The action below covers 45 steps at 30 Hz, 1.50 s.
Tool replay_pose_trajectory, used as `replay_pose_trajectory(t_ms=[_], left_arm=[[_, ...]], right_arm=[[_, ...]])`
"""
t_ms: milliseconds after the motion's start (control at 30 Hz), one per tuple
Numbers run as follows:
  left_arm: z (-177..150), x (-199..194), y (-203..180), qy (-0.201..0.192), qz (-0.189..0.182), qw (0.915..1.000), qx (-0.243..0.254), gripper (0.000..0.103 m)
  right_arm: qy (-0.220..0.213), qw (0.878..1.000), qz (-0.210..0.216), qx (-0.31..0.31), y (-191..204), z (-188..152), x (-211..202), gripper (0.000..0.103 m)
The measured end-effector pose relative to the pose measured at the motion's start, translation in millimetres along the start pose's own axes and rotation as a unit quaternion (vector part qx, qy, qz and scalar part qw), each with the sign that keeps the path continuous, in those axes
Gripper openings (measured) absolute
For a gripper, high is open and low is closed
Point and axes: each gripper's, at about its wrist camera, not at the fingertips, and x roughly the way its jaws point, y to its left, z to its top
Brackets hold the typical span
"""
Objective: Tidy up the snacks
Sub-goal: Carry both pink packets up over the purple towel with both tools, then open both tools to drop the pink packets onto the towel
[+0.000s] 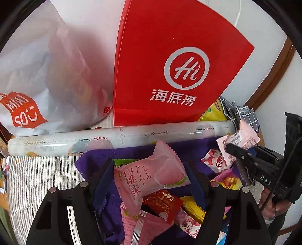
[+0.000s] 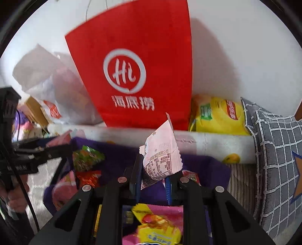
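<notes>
Pinching a pale pink printed snack sachet (image 2: 160, 160), right gripper (image 2: 154, 169) jaws pressed on it above purple cloth basket (image 2: 207, 165). Left gripper (image 1: 151, 169) jaws spread round pink peach snack pack (image 1: 151, 175), contact unclear. Red paper bag (image 1: 169, 66) stands behind.

Even, soft daylight, bright on the white wall (image 1: 90, 17); red bag (image 2: 139, 62) throws a soft shadow to its right; strong fisheye bending and black vignette at corners; left view fairly sharp, right view motion-blurred, worst at the near yellow packet (image 2: 156, 228).
</notes>
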Motion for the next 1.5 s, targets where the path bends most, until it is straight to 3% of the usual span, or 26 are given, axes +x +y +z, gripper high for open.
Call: replay_pose_trajectory(t_ms=[233, 700, 833, 1000, 1500], left_arm=[[-2.1, 11.6, -7.6, 0.017, 0.005, 0.9998, 0.010, 0.073], [-11.3, 27.7, -19.4, 0.034, 0.012, 0.9991, 0.021, 0.073], [-14.0, 27.1, -24.7, 0.031, 0.011, 0.9989, 0.032, 0.074], [-18.6, 31.3, -35.5, 0.029, 0.036, 0.9973, 0.057, 0.074], [-20.7, 37.2, -44.1, 0.027, 0.056, 0.9948, 0.080, 0.075]], right_arm=[[0.045, 0.998, 0.008, -0.042, 10.9, -8.5, 17.3, 0.021], [0.106, 0.992, 0.017, -0.061, 17.6, -19.1, 41.7, 0.021], [0.105, 0.992, 0.012, -0.074, 22.2, -20.3, 41.1, 0.022], [0.108, 0.990, 0.013, -0.087, 24.7, -22.0, 38.0, 0.022], [0.095, 0.993, 0.010, -0.077, 16.3, -17.4, 28.7, 0.027]])
